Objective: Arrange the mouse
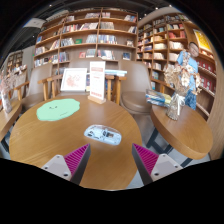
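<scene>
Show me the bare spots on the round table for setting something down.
Bare wood lies between the mouse and the open gripper, and between the green mat and the mouse. The round table is crowded only at its far rim, by upright signs.

Round wooden table (60,140) bearing a green mat (57,110); bookshelves (95,38) beyond.

pale mouse (102,133), perhaps patterned, green mat (58,110)

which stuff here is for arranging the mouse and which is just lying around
For the job:
- mouse, on the round wooden table just ahead of the fingers
- green mouse mat, beyond it
- gripper, open, holding nothing

Lying about:
- upright sign cards
- wooden chairs
- bookshelves
- second table
</scene>
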### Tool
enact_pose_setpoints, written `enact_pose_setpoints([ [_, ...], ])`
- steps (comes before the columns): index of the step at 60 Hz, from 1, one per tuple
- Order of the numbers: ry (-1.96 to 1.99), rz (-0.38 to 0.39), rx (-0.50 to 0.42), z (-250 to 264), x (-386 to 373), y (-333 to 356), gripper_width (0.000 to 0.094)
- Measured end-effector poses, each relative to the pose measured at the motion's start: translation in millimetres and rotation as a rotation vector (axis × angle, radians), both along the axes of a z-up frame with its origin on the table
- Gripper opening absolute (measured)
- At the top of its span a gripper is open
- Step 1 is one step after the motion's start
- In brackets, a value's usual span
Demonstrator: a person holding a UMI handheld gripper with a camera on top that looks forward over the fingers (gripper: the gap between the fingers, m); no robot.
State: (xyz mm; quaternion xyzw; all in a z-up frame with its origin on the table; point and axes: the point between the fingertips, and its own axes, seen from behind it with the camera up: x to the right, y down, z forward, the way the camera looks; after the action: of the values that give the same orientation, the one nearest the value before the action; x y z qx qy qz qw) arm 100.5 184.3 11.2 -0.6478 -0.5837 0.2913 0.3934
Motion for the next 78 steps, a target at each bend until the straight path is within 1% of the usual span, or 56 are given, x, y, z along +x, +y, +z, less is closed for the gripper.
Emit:
enact_pose_setpoints([
  [4,-0.025,0.009,-0.021,-16,-20,5,0.0854],
  [8,-0.048,0.012,-0.031,-22,-30,3,0.0853],
  [16,-0.051,0.020,-0.052,-21,-61,7,0.0856],
  [21,-0.081,0.009,-0.038,-25,-78,16,0.0852],
  [37,-0.145,-0.038,-0.095,-29,-115,31,0.0848],
  [45,-0.157,-0.041,-0.091,-29,-120,32,0.0838],
  [47,-0.158,-0.042,-0.098,-29,-121,31,0.0803],
  [49,-0.157,-0.048,-0.094,-29,-121,33,0.0741],
  [50,-0.156,-0.048,-0.093,-29,-124,32,0.0691],
  [52,-0.153,-0.045,-0.092,-29,-126,31,0.0505],
  [53,-0.151,-0.057,-0.077,-29,-127,36,0.0475],
  [55,-0.162,-0.080,-0.063,-29,-125,40,0.0444],
  [59,-0.181,-0.104,-0.084,-27,-122,41,0.0412],
  [63,-0.152,-0.106,-0.113,-6,-123,31,0.0404],
  [71,-0.065,-0.058,-0.125,59,-140,-11,0.0406],
  [75,-0.028,-0.021,-0.139,88,-155,-49,0.0405],
  [78,-0.012,0.019,-0.145,101,-169,-77,0.0404],
])
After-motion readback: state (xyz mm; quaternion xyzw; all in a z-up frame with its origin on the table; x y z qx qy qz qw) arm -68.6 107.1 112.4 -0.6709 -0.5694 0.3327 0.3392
